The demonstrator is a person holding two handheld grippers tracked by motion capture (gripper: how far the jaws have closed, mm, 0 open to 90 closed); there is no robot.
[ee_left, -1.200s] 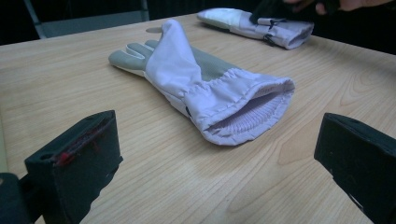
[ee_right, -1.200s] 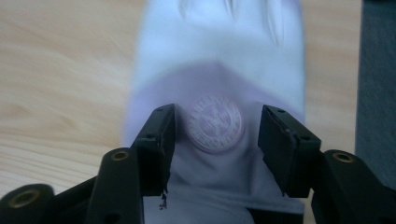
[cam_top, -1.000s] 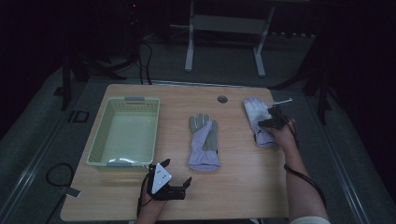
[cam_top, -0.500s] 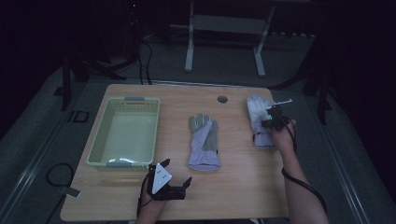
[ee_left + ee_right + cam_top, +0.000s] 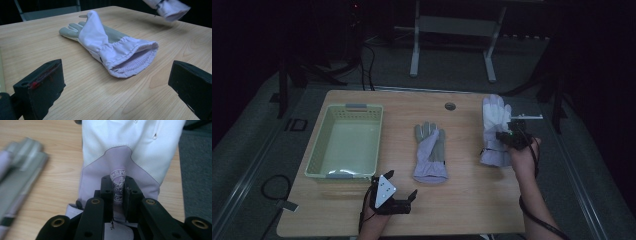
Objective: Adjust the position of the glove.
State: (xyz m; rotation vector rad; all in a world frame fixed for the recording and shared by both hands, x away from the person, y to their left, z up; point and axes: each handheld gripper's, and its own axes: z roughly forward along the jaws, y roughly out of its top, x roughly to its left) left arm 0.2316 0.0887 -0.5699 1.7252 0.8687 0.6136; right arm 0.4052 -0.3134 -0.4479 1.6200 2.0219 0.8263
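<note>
A: What has changed in the last second?

B: Your right gripper [image 5: 119, 192] has drawn the white glove [image 5: 495, 131] slightly toward the table's right edge. Its jaws are clenched on a pinch of the lilac back panel, over the round printed badge. Judged from this, the lift has begun, probably toward the green basket [image 5: 314, 159] at the far left.

A: And the other side?

B: Your left gripper [image 5: 393, 199] rests near the front edge, jaws spread wide and grasping nothing. The second glove [image 5: 110, 47] lies flat mid-table ahead of it.

A: Materials?

B: Thin limp fabric, grey palm, gathered elastic wrist and ribbed cuff lining; the basket is rigid perforated plastic; the table [image 5: 462, 200] is pale wood grain.
</note>
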